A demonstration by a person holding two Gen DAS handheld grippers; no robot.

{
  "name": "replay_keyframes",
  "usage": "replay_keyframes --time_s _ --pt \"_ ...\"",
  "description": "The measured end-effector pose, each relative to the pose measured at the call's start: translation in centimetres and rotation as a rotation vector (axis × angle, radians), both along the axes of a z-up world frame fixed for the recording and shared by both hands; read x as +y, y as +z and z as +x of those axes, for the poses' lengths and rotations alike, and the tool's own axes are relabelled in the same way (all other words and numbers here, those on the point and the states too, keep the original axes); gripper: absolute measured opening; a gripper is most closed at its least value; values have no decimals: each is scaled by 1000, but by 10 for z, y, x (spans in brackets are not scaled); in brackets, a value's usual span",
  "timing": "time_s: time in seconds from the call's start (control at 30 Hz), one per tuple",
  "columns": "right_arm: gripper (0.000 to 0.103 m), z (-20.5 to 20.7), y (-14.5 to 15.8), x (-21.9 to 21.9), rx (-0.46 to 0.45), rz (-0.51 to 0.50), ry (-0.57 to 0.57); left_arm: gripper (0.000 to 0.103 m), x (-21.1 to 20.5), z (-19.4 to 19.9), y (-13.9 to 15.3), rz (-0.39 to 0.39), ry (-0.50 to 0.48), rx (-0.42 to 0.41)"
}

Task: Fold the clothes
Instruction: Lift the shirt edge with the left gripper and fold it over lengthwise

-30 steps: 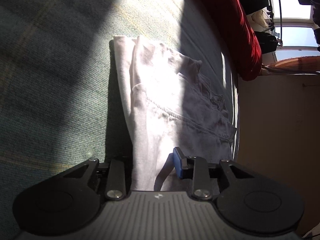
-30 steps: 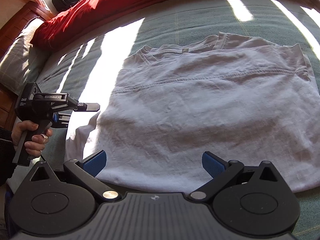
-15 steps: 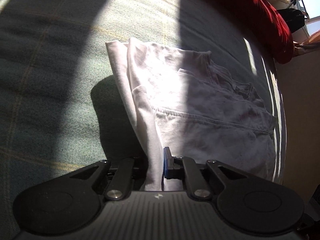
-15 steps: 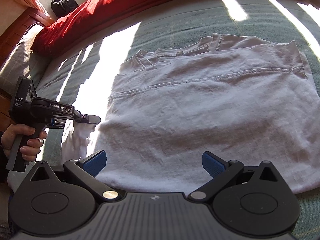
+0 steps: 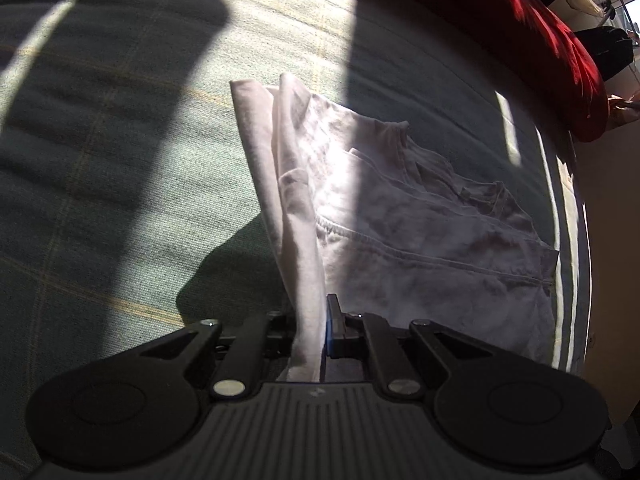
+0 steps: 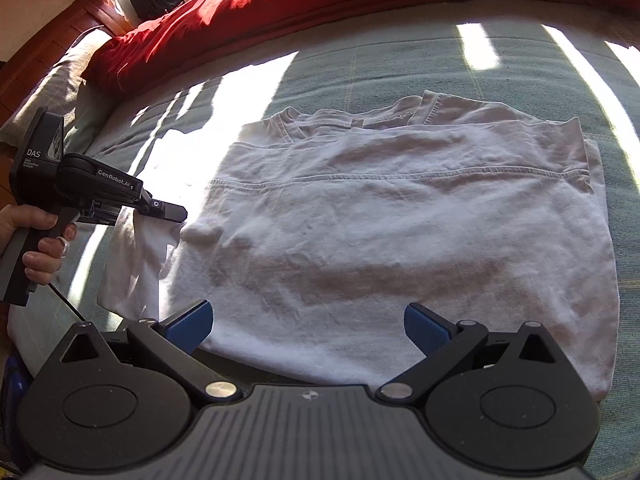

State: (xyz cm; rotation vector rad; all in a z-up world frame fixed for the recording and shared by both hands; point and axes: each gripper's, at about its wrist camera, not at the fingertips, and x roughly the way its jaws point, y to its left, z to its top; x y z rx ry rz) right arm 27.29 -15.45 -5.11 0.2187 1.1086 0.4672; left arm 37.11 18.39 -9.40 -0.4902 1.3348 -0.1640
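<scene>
The left gripper (image 5: 316,328) is pinching the white T-shirt's (image 6: 400,240) side edge, likely for folding it over; the right gripper (image 6: 308,326) is waiting above the hem, jaws wide apart.

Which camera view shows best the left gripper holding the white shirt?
The right wrist view: it shows the whole left gripper from the side, shut on the corner of the white shirt, lifted off the bed. The left wrist view shows only its fingers clamping a fold of cloth up close.

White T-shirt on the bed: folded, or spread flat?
Partly folded. The white T-shirt lies doubled, hem near collar; the left gripper pinches its left edge.
</scene>
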Motion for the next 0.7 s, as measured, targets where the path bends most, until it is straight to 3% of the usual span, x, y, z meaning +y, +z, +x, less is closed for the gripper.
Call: replay_keyframes --time_s 0.27,0.5,0.7 --pt "103 6 4 -2 -55 39 83 6 -12 -1 23 -41 34 -7" --pt "103 35 -12 22 -30 140 120 6 -21 1 32 -65 50 8" --pt "103 42 -14 30 -14 159 107 6 -26 1 40 -100 53 23"
